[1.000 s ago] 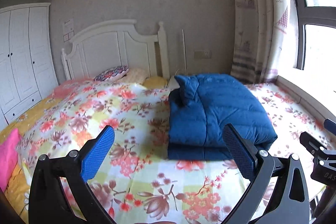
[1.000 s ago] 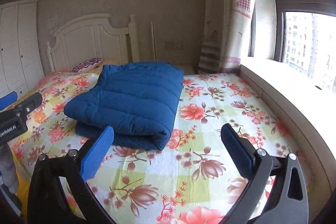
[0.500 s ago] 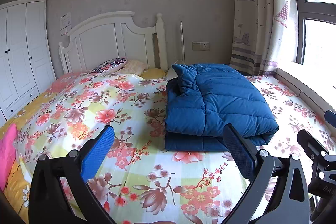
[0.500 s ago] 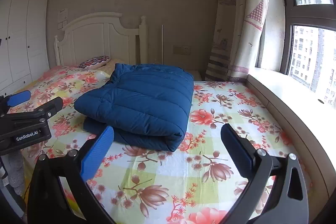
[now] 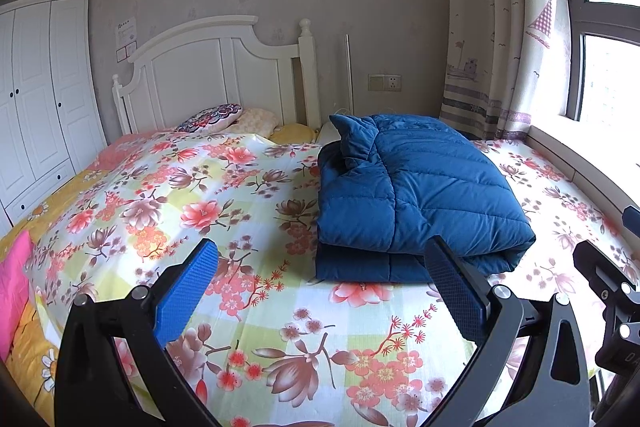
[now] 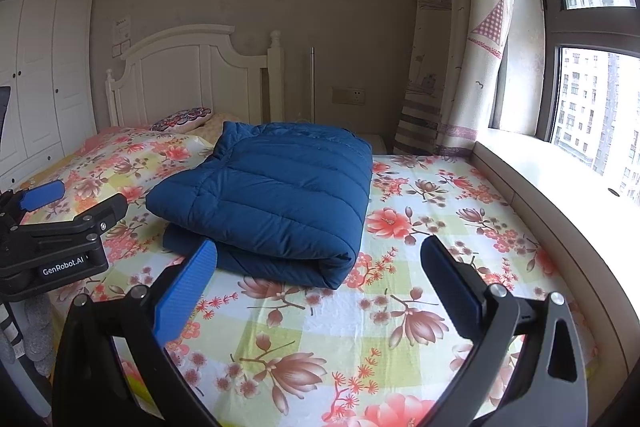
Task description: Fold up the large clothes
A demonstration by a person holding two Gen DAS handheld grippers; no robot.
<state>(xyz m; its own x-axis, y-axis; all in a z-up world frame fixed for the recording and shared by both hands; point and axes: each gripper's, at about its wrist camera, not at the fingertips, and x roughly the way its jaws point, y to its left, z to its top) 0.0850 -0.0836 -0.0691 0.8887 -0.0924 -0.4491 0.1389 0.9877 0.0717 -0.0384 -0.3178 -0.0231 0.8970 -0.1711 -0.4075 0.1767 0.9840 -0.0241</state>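
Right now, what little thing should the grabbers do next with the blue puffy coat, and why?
Probably just ease both back and leave it. The blue puffy coat already lies folded into a thick bundle on the flowery bedspread. The left gripper and right gripper are both open, empty and short of it. One corner sticks up near the pillows, so a small tuck there might tidy it.

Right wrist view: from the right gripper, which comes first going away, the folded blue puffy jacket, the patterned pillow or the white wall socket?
From the right gripper:
1. Folded blue puffy jacket, just ahead, centre of the bed.
2. Patterned pillow, by the headboard, left.
3. White wall socket, on the back wall.
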